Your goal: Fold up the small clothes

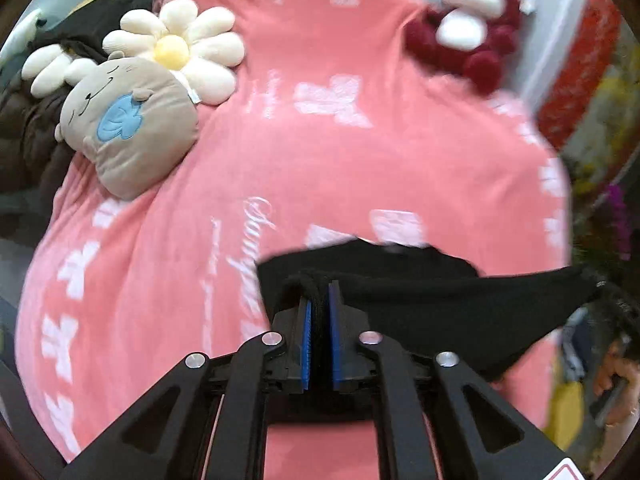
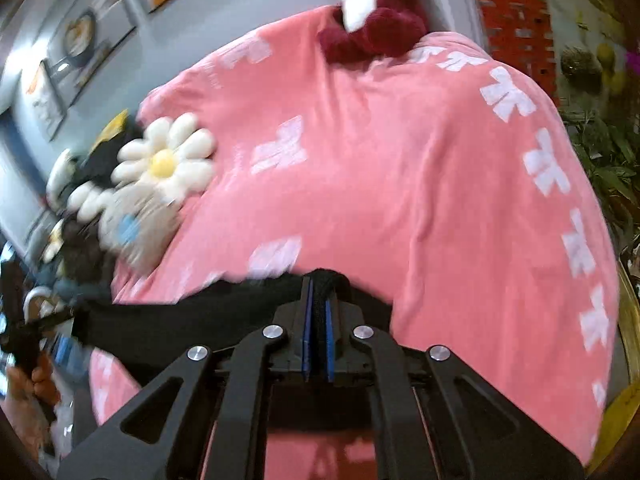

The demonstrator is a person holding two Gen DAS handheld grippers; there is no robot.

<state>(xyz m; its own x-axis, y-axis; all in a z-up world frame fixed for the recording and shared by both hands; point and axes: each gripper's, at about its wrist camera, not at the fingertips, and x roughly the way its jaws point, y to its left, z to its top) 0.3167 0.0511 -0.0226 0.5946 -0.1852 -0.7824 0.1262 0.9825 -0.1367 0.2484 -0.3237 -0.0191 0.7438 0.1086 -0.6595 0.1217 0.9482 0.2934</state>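
A small black garment [image 1: 452, 300] hangs stretched above a pink blanket with white bows [image 1: 360, 160]. My left gripper [image 1: 320, 292] is shut on one bunched edge of it, with black cloth between the blue pads. In the right wrist view my right gripper [image 2: 318, 292] is shut on the other edge of the same black garment [image 2: 180, 320], which stretches off to the left. The blanket [image 2: 400, 180] lies below. Both views are blurred by motion.
A beige plush pillow [image 1: 128, 128] and a cream flower cushion [image 1: 176, 48] lie at the blanket's left, seen too in the right wrist view [image 2: 168, 160]. A dark red plush toy [image 1: 472, 28] sits at the far edge [image 2: 372, 20]. Plants [image 2: 608, 160] stand to the right.
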